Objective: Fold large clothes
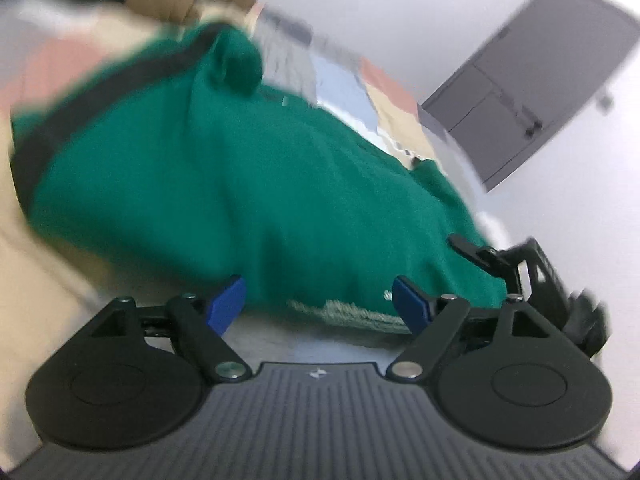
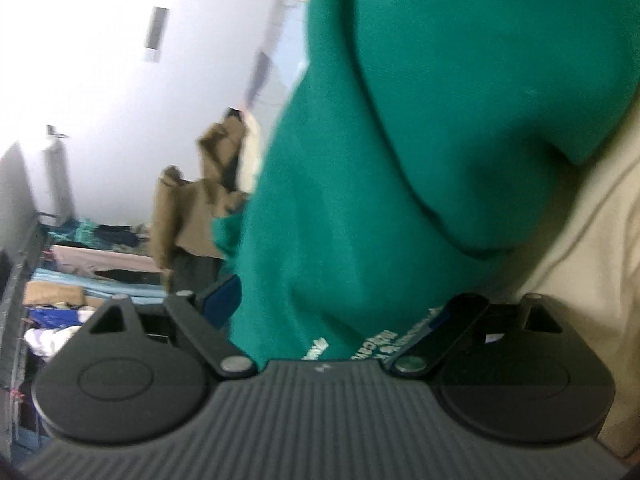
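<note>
Both claws stand spread apart: the left gripper just before a green sweatshirt, the right gripper with the cloth loosely between its fingers.

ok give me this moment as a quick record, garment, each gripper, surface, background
garment: green sweatshirt, bunched, pale lettering near its edge
left gripper: open, blue pads either side of the hem, not pressing
right gripper: open, green fabric between the jaws
surface: cream sheet under the garment
background: grey door, brown garment
</note>
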A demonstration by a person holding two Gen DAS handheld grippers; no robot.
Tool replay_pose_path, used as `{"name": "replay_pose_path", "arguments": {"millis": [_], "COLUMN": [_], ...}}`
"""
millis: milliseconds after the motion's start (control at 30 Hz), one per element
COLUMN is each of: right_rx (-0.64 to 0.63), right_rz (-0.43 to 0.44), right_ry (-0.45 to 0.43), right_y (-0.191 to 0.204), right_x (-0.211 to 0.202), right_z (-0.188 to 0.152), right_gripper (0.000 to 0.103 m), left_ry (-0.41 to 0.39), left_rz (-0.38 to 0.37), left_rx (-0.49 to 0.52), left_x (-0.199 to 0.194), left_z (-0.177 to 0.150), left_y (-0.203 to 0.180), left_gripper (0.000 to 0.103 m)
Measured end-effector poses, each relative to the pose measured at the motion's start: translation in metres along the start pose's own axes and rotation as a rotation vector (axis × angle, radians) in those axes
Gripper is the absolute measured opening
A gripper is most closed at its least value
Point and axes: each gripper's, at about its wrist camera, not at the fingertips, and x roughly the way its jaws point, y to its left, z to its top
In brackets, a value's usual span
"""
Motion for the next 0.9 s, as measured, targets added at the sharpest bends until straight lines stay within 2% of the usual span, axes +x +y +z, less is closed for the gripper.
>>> {"name": "replay_pose_path", "arguments": {"millis": [100, 167, 233, 400, 500, 600, 667, 733, 767, 833, 900], "right_rx": [-0.015, -0.021, -0.012, 0.067, 0.092, 0.156, 0.162, 0.142, 0.125, 0.055, -0.021], "right_rz": [0.084, 0.109, 0.106, 0.079, 0.024, 0.007, 0.002, -0.014, -0.025, -0.078, -0.095], "right_ry": [-0.029, -0.045, -0.048, -0.062, -0.118, -0.161, -0.176, -0.182, -0.184, -0.177, -0.187], "right_y": [0.007, 0.01, 0.009, -0.006, -0.015, -0.029, -0.03, -0.028, -0.026, -0.019, -0.01], "right_x": [-0.01, -0.013, -0.012, -0.011, -0.021, -0.029, -0.03, -0.027, -0.024, -0.019, -0.019], "right_z": [0.002, 0.003, 0.003, 0.004, 0.007, 0.012, 0.015, 0.019, 0.019, 0.022, 0.021], "right_gripper": [0.094, 0.094, 0.094, 0.093, 0.093, 0.087, 0.086, 0.083, 0.078, 0.055, 0.041], "left_ry": [0.071, 0.092, 0.078, -0.022, -0.088, -0.136, -0.139, -0.132, -0.133, -0.155, -0.189], "left_rz": [-0.083, -0.133, -0.176, -0.19, -0.2, -0.227, -0.211, -0.172, -0.138, -0.131, -0.13], "left_rx": [-0.203, -0.336, -0.437, -0.625, -0.697, -0.704, -0.668, -0.638, -0.628, -0.604, -0.554], "left_x": [0.013, 0.023, 0.028, 0.031, 0.028, 0.026, 0.028, 0.031, 0.032, 0.028, 0.021], "left_z": [0.002, 0.002, 0.002, 0.006, 0.004, 0.006, 0.008, 0.011, 0.011, 0.009, 0.007], "left_y": [0.031, 0.051, 0.069, 0.107, 0.119, 0.121, 0.117, 0.114, 0.113, 0.108, 0.102], "left_gripper": [0.087, 0.088, 0.088, 0.088, 0.086, 0.086, 0.084, 0.073, 0.059, 0.043, 0.03]}}
